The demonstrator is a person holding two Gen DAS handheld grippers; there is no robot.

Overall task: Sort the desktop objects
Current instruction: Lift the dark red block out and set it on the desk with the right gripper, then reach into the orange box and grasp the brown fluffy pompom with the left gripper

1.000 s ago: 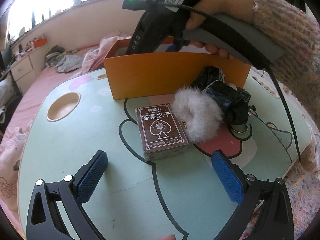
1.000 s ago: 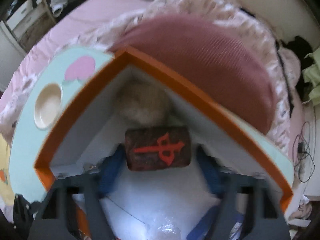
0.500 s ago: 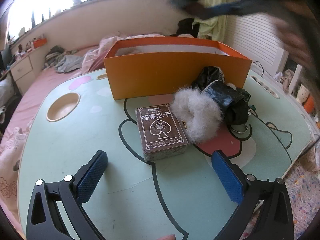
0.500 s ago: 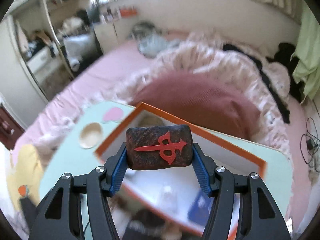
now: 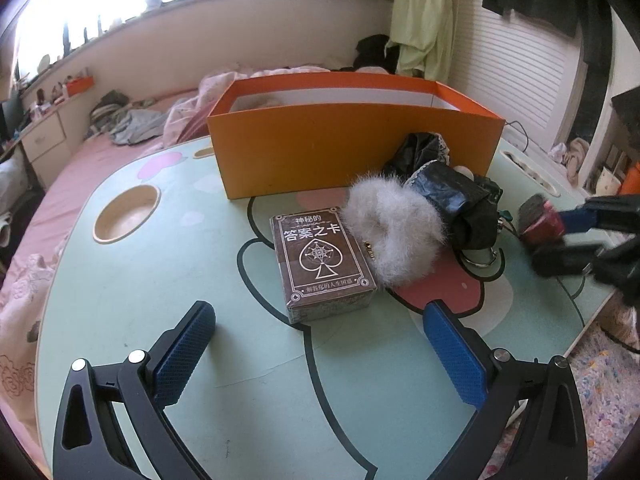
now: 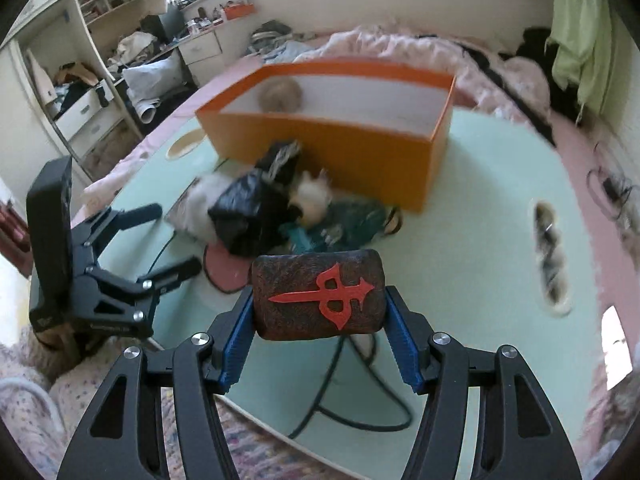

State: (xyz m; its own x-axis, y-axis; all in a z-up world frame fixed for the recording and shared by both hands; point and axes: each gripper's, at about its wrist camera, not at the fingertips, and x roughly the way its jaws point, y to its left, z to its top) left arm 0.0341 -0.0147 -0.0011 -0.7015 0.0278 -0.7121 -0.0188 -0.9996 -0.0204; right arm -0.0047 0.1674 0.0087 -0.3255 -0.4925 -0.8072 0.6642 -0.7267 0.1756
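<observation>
The right gripper is clenched on a dark brown block with a red emblem, its blue pads pressing the block's two short ends so that the block's long axis runs straight across between the fingers. It hangs over the tabletop's near right edge, and the orange box, open at the top with something pale and furry already lying inside, sits ahead of it toward the far edge, beyond a heap of a black bag and other fluffy bits. So the box lies forward and a little left of the claw, and the right hand is the one placed to reach it. The left gripper rests released near the front edge, jaws wide and empty, with a brown card deck just ahead between its fingers' lines and a white fur puff touching the deck's right side. The block looks rigid, rough-textured and rounded at its corners.
</observation>
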